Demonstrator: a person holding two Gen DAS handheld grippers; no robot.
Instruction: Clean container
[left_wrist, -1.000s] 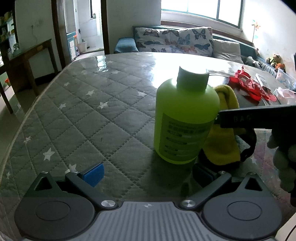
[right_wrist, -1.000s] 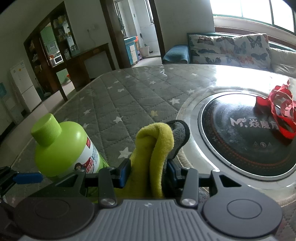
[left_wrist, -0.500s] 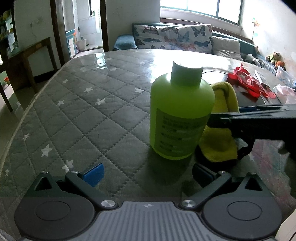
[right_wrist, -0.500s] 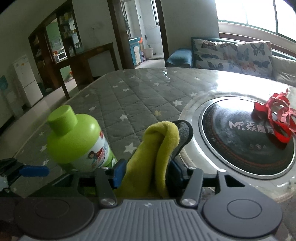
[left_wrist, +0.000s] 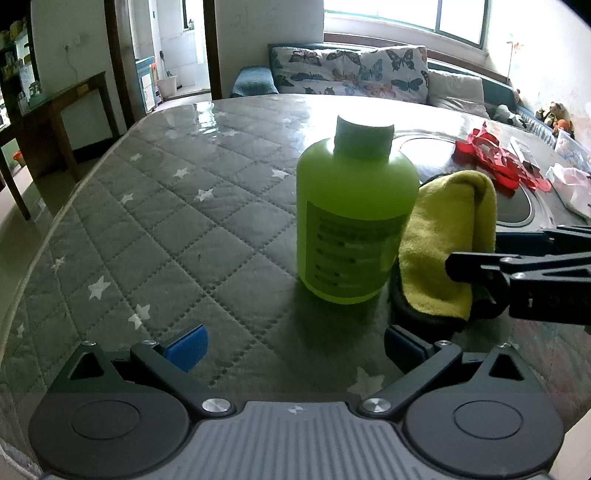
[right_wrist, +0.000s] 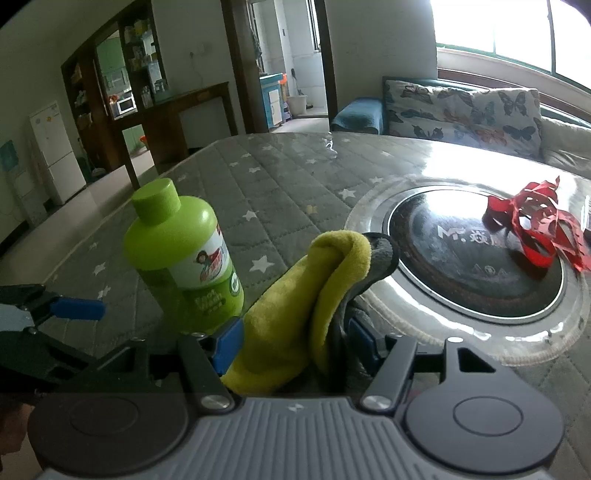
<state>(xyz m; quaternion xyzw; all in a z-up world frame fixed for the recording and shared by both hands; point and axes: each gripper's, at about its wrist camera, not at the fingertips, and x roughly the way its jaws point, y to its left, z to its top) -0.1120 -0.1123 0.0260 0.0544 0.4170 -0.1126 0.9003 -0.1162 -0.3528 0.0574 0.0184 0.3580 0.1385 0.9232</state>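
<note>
A lime green bottle (left_wrist: 354, 221) with a green cap stands upright on the quilted table cover (left_wrist: 166, 236); the right wrist view shows its label (right_wrist: 207, 273). My left gripper (left_wrist: 295, 349) is open just short of the bottle, with nothing between its blue pads. A yellow cloth (right_wrist: 314, 306) with a dark grey underside is heaped to the right of the bottle (left_wrist: 447, 251). My right gripper (right_wrist: 295, 341) straddles the cloth and its jaws are opening, the pads no longer squeezing it. Its black fingers (left_wrist: 517, 266) reach in from the right.
A round black glass cooktop (right_wrist: 476, 266) with a shiny rim is set into the table to the right, with red ribbon (right_wrist: 535, 229) lying on it. White packets (left_wrist: 569, 184) lie at the far right. A sofa (left_wrist: 351, 74) stands beyond the table.
The right gripper's jaws have spread apart around the yellow cloth, which has slumped wider. That gripper has drawn back from the bottle. The left gripper has stayed where it was.
</note>
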